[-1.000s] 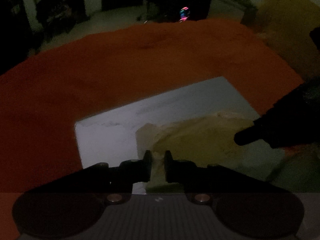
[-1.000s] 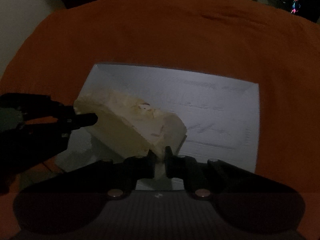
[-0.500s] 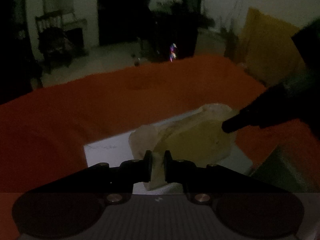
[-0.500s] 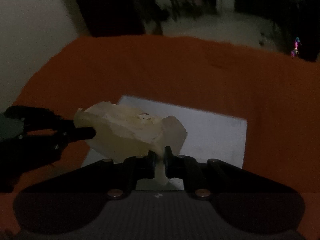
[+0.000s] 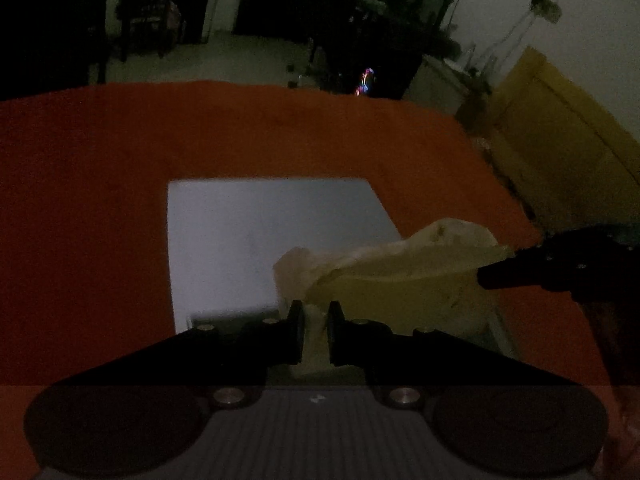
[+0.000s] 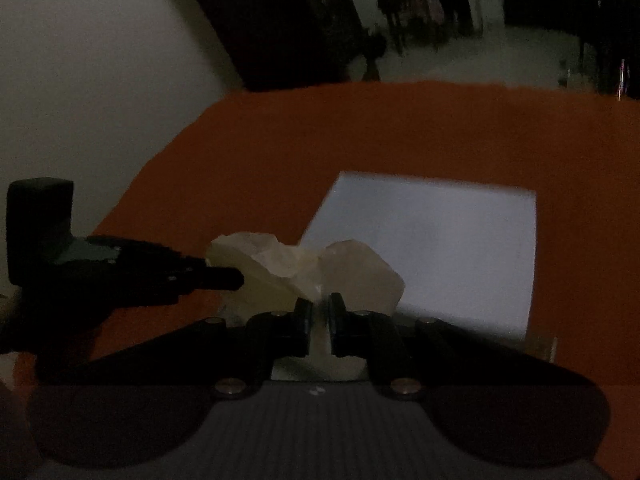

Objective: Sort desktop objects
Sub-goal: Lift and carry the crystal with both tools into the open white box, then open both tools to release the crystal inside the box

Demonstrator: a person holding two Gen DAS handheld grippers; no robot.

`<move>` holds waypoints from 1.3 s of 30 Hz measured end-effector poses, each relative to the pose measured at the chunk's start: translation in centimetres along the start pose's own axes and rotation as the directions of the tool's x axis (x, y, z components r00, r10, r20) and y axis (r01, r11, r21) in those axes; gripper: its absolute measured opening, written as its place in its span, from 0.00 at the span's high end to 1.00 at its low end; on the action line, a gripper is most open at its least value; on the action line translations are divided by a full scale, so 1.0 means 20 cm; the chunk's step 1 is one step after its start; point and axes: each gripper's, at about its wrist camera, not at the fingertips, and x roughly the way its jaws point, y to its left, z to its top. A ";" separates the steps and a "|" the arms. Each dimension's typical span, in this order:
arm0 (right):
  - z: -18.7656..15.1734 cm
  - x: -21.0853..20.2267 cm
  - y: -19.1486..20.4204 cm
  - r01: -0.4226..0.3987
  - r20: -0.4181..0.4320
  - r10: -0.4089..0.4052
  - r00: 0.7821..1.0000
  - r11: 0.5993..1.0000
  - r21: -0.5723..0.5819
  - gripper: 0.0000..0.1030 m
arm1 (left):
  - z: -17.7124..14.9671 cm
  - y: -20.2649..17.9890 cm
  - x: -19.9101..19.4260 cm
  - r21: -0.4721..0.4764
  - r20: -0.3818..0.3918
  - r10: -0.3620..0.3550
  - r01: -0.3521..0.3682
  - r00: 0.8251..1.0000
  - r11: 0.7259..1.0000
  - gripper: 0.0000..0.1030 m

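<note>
Bag: the crumpled pale bag (image 5: 404, 276) hung between the two grippers, above the white sheet (image 5: 256, 236) on the orange cloth (image 5: 100, 184).
Left gripper (image 5: 315, 326): clenched on the bag's left end.
Right gripper (image 6: 319, 322): clenched on its right end.

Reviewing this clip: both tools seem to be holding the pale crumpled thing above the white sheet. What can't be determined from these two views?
- What the pale crumpled object is: both views are dim and soft.
- Its underside, and whether it touches the white sheet: hidden by the left tool and the right tool.
- Any marks on the sheet: too blurred.
- The sheet's near edge: covered by the tool bodies in both views.
</note>
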 end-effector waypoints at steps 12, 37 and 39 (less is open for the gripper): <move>-0.34 0.14 -0.16 0.044 -0.192 -0.022 0.981 0.993 0.110 0.90 | -0.34 -0.08 0.23 0.049 -0.226 -0.045 0.057 0.973 0.997 0.91; -0.37 0.21 -0.17 0.074 -0.229 -0.081 0.970 0.997 -0.037 0.40 | -0.44 -0.10 0.25 0.232 -0.283 0.044 0.024 0.958 0.972 0.48; -0.32 0.17 -0.21 0.047 -0.210 -0.046 0.977 0.999 0.000 0.39 | -0.42 -0.10 0.20 0.264 -0.268 0.060 0.013 0.962 0.965 0.34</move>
